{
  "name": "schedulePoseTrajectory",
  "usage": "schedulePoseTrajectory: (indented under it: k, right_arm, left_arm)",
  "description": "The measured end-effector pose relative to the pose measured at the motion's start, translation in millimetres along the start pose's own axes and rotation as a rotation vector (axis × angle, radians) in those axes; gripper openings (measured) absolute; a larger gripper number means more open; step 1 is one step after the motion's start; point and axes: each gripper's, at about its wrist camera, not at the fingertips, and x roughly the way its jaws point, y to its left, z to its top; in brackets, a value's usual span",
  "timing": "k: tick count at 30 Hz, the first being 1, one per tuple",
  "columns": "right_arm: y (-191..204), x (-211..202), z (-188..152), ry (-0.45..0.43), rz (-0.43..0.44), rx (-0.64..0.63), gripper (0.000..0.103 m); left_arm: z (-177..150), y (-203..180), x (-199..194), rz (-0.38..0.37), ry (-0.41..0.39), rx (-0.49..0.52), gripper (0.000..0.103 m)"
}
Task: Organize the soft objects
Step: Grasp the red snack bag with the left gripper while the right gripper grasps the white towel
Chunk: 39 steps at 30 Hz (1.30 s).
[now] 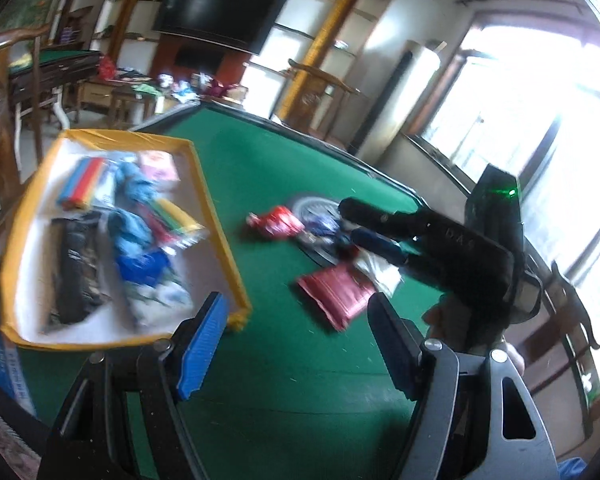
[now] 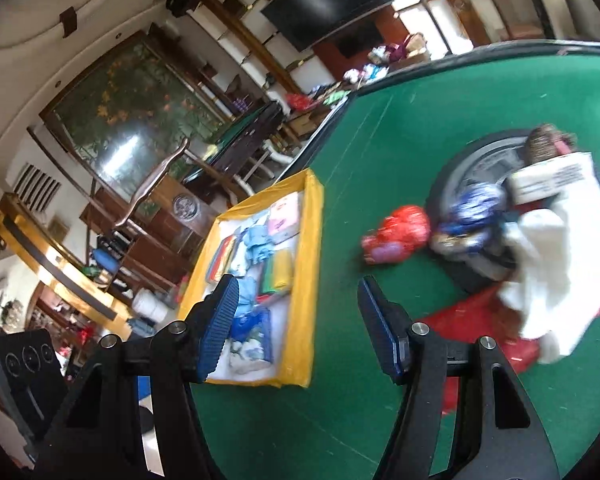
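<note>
— Where do we stand against the pile (image 2: 512, 224)?

— We take the yellow-rimmed tray (image 1: 216, 208) as our landmark. The loose soft things lie heaped on the desk (image 1: 300, 360) to the right of the tray, well apart from it: a red packet (image 1: 274, 220) nearest the tray, a blue patterned bundle (image 2: 472, 216) behind it, a white cloth (image 2: 556, 280) draped over a flat red bag (image 1: 336, 292). The tray already holds blue cloths and coloured packs.

— Which gripper is nearer?

— The right gripper (image 1: 350, 222), we judge. In the left wrist view its fingers reach over the heap from the right, spread and pinching nothing. The left gripper (image 1: 296, 344) hangs just beside the tray's near corner, also spread and empty, the flat red bag lying ahead of it and to the right.

— How does that bag lie?

— Its long axis appears to run slantwise away from the tray's near corner; blur keeps us from saying more.

— And the setting?

— A green felt desk with a dark raised edge and a round dark inset (image 2: 488, 160) under the heap, in a living room: a black television (image 1: 220, 12) on the wall beyond the tray, carved wooden chairs, bright windows (image 1: 540, 120) on the far side from the tray.
</note>
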Motion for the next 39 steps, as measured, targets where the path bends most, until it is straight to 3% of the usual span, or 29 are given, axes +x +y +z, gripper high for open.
schedulePoseTrajectory:
  k: [5, 12, 20, 25, 28, 31, 34, 37, 39]
  right_arm:
    - [-26, -45, -12, -0.075, -0.059, 0.003, 0.063]
    - [-88, -107, -11, -0.196, -0.093, 0.183, 0.063]
    - [-114, -107, -12, -0.146, -0.037, 0.317, 0.063]
    - [-131, -122, -14, -0.193, -0.062, 0.382, 0.063]
    - [-144, -131, -15, -0.213, -0.074, 0.425, 0.063]
    - [-149, -132, -16, -0.210, -0.074, 0.452, 0.063]
    - [-149, -127, -16, -0.186, -0.057, 0.462, 0.063]
    - [-147, -124, -16, -0.178, -0.069, 0.454, 0.063]
    - [-146, -123, -16, -0.182, -0.093, 0.450, 0.063]
  left_arm:
    - [-12, -13, 28, -0.030, 0.079, 0.002, 0.073]
    - [-13, -28, 66, -0.056, 0.162, 0.013, 0.073]
    - [15, -64, 136, 0.015, 0.240, 0.243, 0.073]
    - [31, -78, 195, 0.059, 0.332, 0.412, 0.073]
    - [31, -82, 215, -0.022, 0.418, 0.451, 0.073]
    - [25, -91, 224, -0.052, 0.459, 0.502, 0.073]
    - [14, -101, 226, -0.039, 0.440, 0.550, 0.079]
    - [-7, -108, 222, 0.034, 0.375, 0.606, 0.080]
    - [-15, -109, 213, 0.028, 0.349, 0.595, 0.078]
